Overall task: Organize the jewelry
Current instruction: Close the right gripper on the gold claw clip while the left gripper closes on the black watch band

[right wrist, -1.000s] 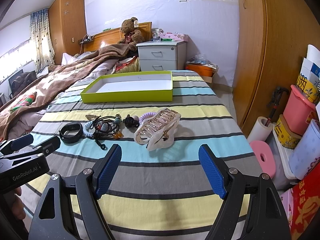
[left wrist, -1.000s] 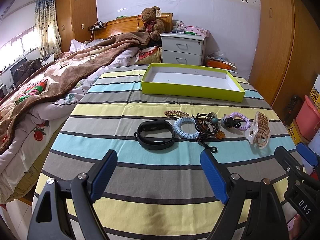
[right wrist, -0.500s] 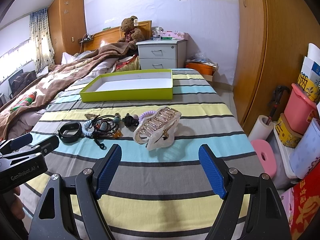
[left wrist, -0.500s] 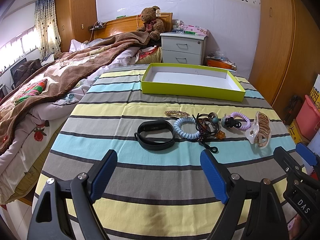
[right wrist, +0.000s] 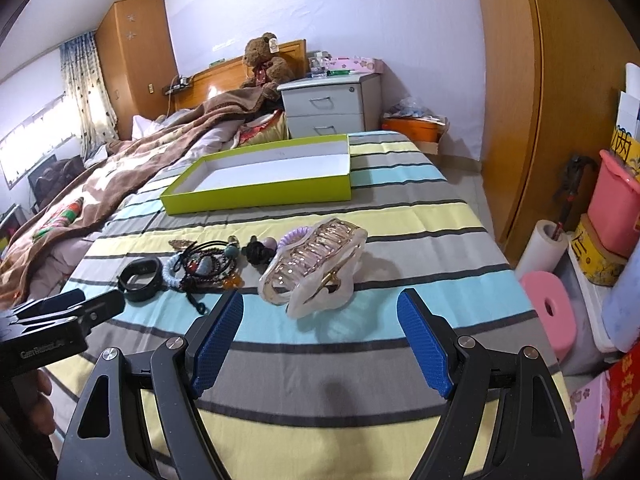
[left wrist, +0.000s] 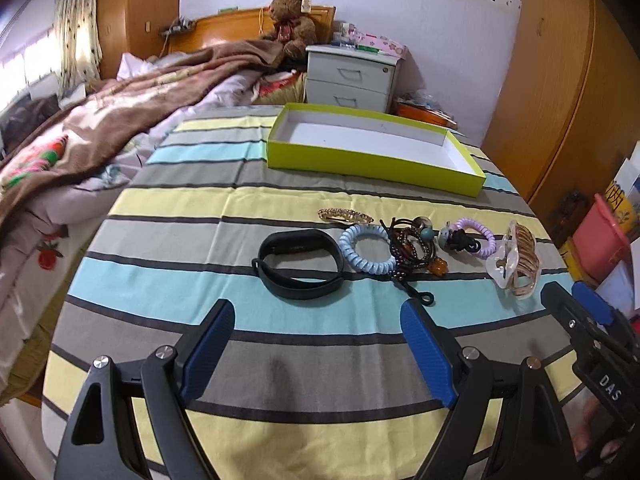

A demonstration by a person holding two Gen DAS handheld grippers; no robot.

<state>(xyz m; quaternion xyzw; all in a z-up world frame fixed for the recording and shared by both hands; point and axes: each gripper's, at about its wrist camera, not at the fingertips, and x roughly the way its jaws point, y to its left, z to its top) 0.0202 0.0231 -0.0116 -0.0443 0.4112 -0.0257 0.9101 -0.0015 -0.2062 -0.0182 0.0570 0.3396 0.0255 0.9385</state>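
Observation:
A row of jewelry lies on the striped table: a black wristband (left wrist: 300,266) (right wrist: 140,274), a gold barrette (left wrist: 345,215), a light-blue coil hair tie (left wrist: 366,249), dark bead bracelets (left wrist: 412,245) (right wrist: 208,262), a purple coil tie with a black charm (left wrist: 470,237) and a large beige claw clip (left wrist: 516,258) (right wrist: 316,266). An empty lime-green box (left wrist: 372,162) (right wrist: 256,196) stands behind them. My left gripper (left wrist: 318,346) is open, just short of the wristband. My right gripper (right wrist: 320,336) is open, just short of the claw clip.
The striped tablecloth (left wrist: 180,208) covers the table. A bed with a brown blanket (left wrist: 100,128) is on the left. A white nightstand (left wrist: 352,76) and a teddy bear (left wrist: 290,24) are behind. Pink bins (right wrist: 612,208) and a paper roll (right wrist: 540,248) stand on the right.
The right gripper has moved slightly closer to the claw clip. The left view is nearly unchanged. Nothing was picked up.

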